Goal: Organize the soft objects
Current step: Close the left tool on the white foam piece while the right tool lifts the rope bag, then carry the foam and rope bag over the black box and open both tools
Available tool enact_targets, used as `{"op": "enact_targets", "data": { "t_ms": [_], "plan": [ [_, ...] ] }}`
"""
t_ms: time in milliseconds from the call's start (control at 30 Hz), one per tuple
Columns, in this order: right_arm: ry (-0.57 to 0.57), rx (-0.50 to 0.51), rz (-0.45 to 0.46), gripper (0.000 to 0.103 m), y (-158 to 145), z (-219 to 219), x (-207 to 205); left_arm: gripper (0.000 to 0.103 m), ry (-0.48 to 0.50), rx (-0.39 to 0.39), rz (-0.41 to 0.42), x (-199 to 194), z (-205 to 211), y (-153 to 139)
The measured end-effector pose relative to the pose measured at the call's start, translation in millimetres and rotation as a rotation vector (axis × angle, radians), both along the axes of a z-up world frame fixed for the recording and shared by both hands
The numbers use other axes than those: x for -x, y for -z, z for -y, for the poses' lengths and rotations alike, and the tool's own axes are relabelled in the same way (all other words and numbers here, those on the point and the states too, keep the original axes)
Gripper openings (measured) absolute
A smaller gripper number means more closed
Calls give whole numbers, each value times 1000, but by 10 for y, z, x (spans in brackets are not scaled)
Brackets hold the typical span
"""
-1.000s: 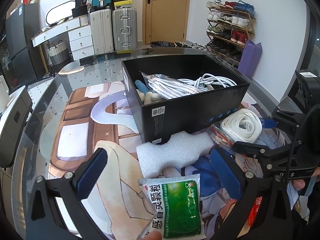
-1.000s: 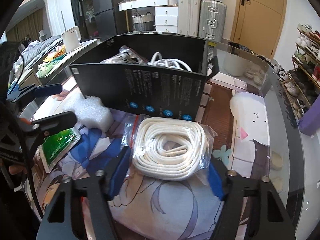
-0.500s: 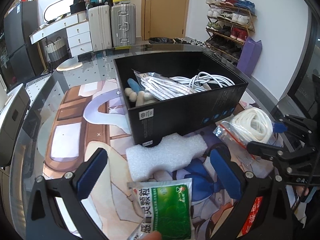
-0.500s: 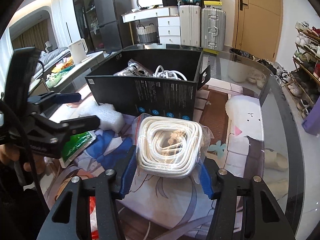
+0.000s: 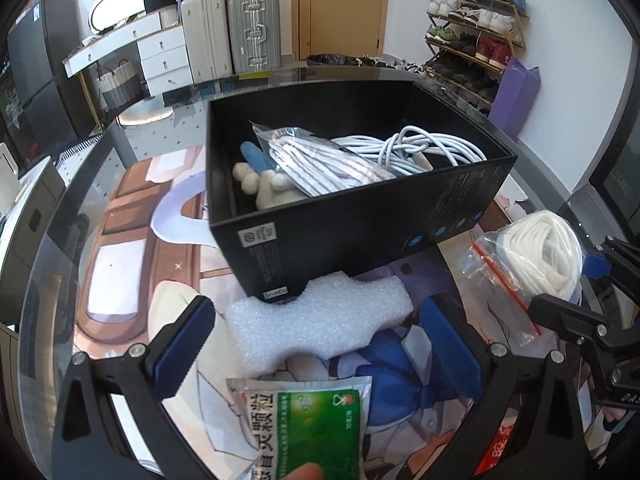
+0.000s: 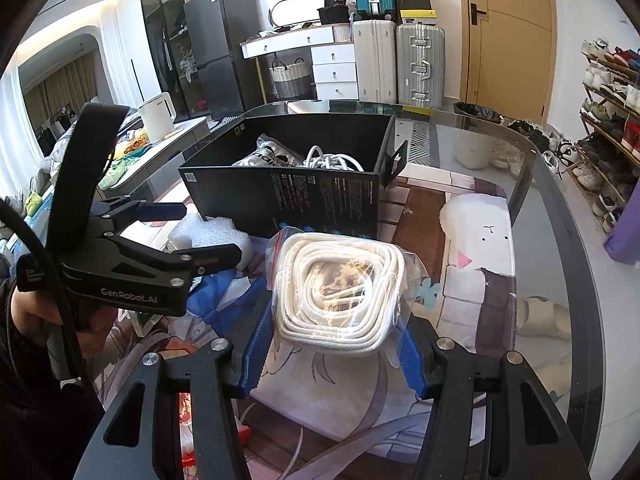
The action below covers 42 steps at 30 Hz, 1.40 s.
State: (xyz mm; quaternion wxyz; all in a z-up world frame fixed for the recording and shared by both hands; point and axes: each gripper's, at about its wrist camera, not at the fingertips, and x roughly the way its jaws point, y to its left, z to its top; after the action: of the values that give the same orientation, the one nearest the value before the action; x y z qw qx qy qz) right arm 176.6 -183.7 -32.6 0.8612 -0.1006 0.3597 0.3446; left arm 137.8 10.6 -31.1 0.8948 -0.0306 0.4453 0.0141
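We see, from the right wrist, the right gripper [image 6: 334, 354] clamped on a clear zip bag holding a coil of white rope [image 6: 340, 284]; both blue pads press the sides of the bag, which is lifted clear of the printed table mat [image 6: 476, 288]. The bagged coil hangs in front of the near wall of the open black cardboard box [image 6: 320, 200]. In the left-wrist view the same bag [image 5: 536, 256] appears at the right, beside the box's corner.

The left gripper [image 5: 316, 344] has its blue-padded fingers spread wide, with nothing pressed between them. Between and just beyond them lies a white block of packing foam [image 5: 320, 328], touching the base of the black box [image 5: 360, 232]. Nearer the camera we note a green and white printed sachet [image 5: 308, 424] flat on the mat, with a fingertip [image 5: 304, 472] at its lower edge.

Inside the box we identify a bundle of white cable [image 5: 416, 152], a clear bag of white cords [image 5: 320, 164], and a pale stuffed toy [image 5: 264, 188] with a blue part against the left wall. A person's hand [image 6: 44, 312] holds the left tool's handle.
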Motion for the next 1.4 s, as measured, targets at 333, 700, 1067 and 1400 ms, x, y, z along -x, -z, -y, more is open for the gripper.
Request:
{"op": "enact_targets", "data": {
  "t_ms": [333,700,1067,1400],
  "plan": [
    [9,-1,-2,56,-11,29,-1,91,14,-2,-13,-35,23,39],
    [2,-26,40,56,-137,38,79,90,85,-15,103,240,71,-206],
    [-29,-93,125,56,-381,13,274,90,86,-14,260,471,-39,-519],
    [-35,-136,156,56,-530,-34,222,90,80,-16,344,483,-65,-668]
  ]
}}
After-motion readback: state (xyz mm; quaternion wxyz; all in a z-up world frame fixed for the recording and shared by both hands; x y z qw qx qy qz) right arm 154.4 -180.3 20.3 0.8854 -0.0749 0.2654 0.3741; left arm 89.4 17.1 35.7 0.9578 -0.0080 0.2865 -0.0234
